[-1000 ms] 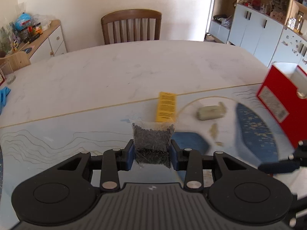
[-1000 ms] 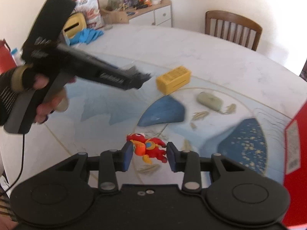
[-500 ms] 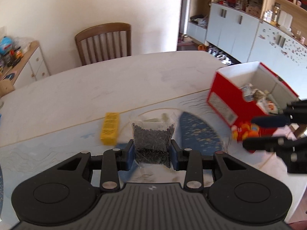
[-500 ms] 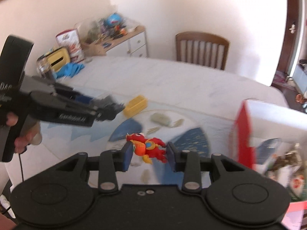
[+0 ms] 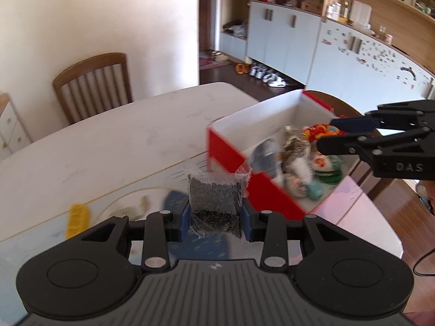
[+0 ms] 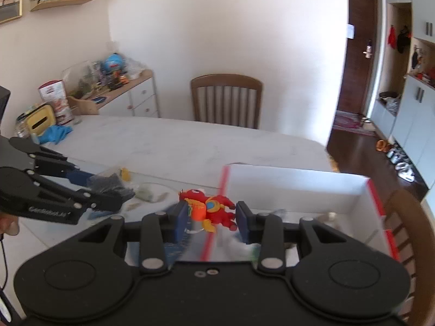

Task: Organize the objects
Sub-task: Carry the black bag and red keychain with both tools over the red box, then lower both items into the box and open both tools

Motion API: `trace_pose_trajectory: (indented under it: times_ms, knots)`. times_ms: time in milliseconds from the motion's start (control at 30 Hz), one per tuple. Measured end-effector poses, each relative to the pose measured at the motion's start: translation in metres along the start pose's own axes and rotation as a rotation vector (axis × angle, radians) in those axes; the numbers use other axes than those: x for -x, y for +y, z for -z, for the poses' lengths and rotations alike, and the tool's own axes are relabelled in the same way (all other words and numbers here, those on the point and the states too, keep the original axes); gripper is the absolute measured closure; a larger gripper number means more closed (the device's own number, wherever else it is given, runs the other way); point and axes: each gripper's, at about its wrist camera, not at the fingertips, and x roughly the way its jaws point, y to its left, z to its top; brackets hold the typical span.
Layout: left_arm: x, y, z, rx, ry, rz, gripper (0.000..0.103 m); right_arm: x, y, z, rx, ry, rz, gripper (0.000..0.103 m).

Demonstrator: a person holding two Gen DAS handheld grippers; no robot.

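We have the left gripper (image 5: 216, 224) clamped on a clear bag of dark granules (image 5: 214, 198), its blue pads pressing the bag's lower half from both sides. The bag stands upright between them, long axis running away from the camera, its crimped clear top pointing toward the red box (image 5: 244, 171). It hangs in the air just short of the box's near red wall.

Our right gripper (image 6: 210, 218) is clenched on a red toy figure (image 6: 209, 209), which lies crosswise between the pads, long axis from one pad to the other, head toward the left pad and up (its orange and yellow parts face us). It hovers at the box's (image 6: 293, 187) near edge, over the red rim line.

Only the left wrist view looks into the box: there we see packets, a dark pouch, a green item and other small things on the white floor, blurred. It also catches the right gripper (image 5: 342, 130) from the side, over the box's interior, and a yellow block (image 5: 77, 217) lying on the table (image 5: 108, 146) to the left.

Only the right wrist view shows the left gripper (image 6: 108, 190) from outside, over the table's patterned mat, and the sideboard (image 6: 136, 92) crowded with clutter, blue gloves (image 6: 58, 133) nearby. Both views show a wooden chair (image 6: 227, 100) behind the table.
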Motion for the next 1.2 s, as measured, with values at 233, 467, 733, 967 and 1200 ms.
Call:
trace_pose_trajectory:
  times_ms: [233,467,733,967,1200]
  knots:
    - [-0.028,-0.047,-0.026,-0.040,0.008,0.019,0.067,0.006,-0.050,0.011,-0.007,-0.002,0.058,0.067]
    - [-0.063,-0.080,-0.053,-0.055,0.020,0.045,0.067,-0.002,-0.100,0.027,-0.009,0.027,0.093,0.067]
    - [-0.107,-0.106,-0.075,-0.068,0.055,0.046,0.067,-0.019,-0.125,0.039,0.008,0.060,0.120,0.067]
    - [-0.148,-0.115,-0.088,-0.040,0.104,0.059,0.067,-0.039,-0.126,0.041,0.049,0.105,0.086,0.067]
    - [-0.186,-0.120,-0.096,-0.036,0.153,0.064,0.066,-0.064,-0.125,0.051,0.098,0.201,0.043,0.067]
